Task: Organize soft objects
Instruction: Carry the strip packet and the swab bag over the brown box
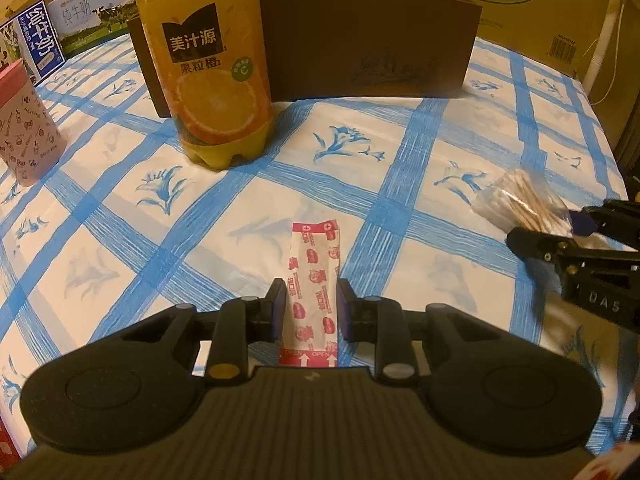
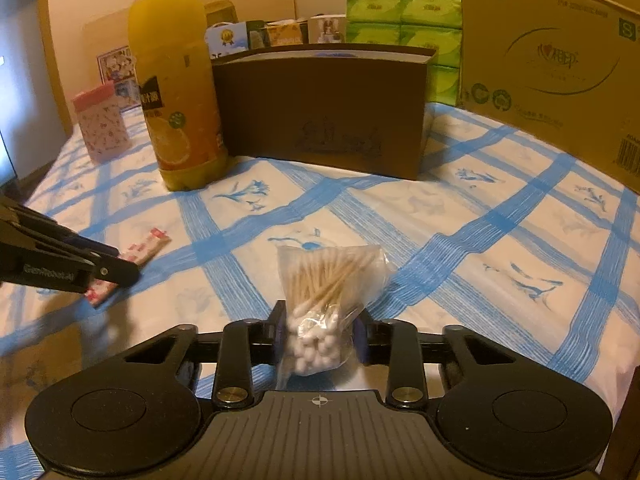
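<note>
Left gripper (image 1: 311,304): jaws flank bandage packet (image 1: 314,280) lying flat on bed (image 1: 440,152); contact not visible, grip state indeterminable. Right gripper (image 2: 320,330): closed on cotton swab bag (image 2: 326,292) at swab-head end. Brown box (image 2: 324,112) at far side, open top, probable destination.

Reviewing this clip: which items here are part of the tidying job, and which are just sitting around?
In the job:
bandage strip, between the left gripper fingers
swab bag, between the right gripper fingers
brown box, likely the destination

Lying about:
juice bottle
pink tin
milk cartons
tissue packs
</note>
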The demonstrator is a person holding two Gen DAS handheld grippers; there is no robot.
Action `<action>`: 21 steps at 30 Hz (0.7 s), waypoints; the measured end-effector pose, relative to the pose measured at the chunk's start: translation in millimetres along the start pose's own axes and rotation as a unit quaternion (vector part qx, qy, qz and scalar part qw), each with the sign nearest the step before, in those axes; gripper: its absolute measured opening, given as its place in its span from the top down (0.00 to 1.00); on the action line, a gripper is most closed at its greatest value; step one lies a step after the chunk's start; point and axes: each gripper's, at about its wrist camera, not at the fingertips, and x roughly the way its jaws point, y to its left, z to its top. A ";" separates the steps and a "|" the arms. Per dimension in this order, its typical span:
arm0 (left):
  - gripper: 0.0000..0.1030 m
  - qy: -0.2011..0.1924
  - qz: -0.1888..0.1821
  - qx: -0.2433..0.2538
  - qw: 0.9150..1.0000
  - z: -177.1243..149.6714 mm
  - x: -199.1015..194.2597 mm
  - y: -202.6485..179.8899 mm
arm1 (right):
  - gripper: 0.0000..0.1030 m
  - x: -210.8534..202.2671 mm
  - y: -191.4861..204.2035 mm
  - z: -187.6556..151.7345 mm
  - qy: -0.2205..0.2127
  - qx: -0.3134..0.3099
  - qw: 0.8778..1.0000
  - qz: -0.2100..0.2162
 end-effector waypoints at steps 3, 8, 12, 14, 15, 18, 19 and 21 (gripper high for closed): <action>0.77 -0.001 -0.004 -0.005 1.000 -1.8 -2.2 -0.5 | 0.70 -2.2 -0.6 -0.3 -0.001 0.002 1.000 0.005; 0.77 -0.004 -0.008 -0.014 1.000 -5.9 -6.3 -1.6 | 0.71 -8.4 -5.0 0.6 -0.007 0.016 1.000 0.012; 0.77 -0.005 -0.012 -0.023 1.000 -7.9 -8.6 -2.6 | 0.71 -11.2 -6.2 1.3 -0.010 0.020 1.000 0.011; 0.77 -0.005 -0.014 -0.027 1.000 -8.3 -9.6 -2.4 | 0.71 -11.7 -5.8 0.8 -0.009 0.020 1.000 0.011; 0.77 -0.005 -0.015 -0.029 0.999 -8.4 -10.0 -2.3 | 0.71 -11.6 -6.0 0.8 -0.010 0.020 1.000 0.012; 0.77 -0.005 -0.017 -0.034 0.999 -8.4 -11.6 -2.2 | 0.71 -12.1 -5.4 0.6 -0.010 0.020 1.000 0.014; 0.77 -0.006 -0.018 -0.035 0.999 -8.4 -12.2 -2.2 | 0.71 -12.2 -5.3 0.8 -0.011 0.020 1.000 0.014; 0.77 -0.008 -0.018 -0.035 0.999 -8.3 -13.2 -2.3 | 0.71 -13.0 -5.2 1.1 -0.013 0.021 1.000 0.014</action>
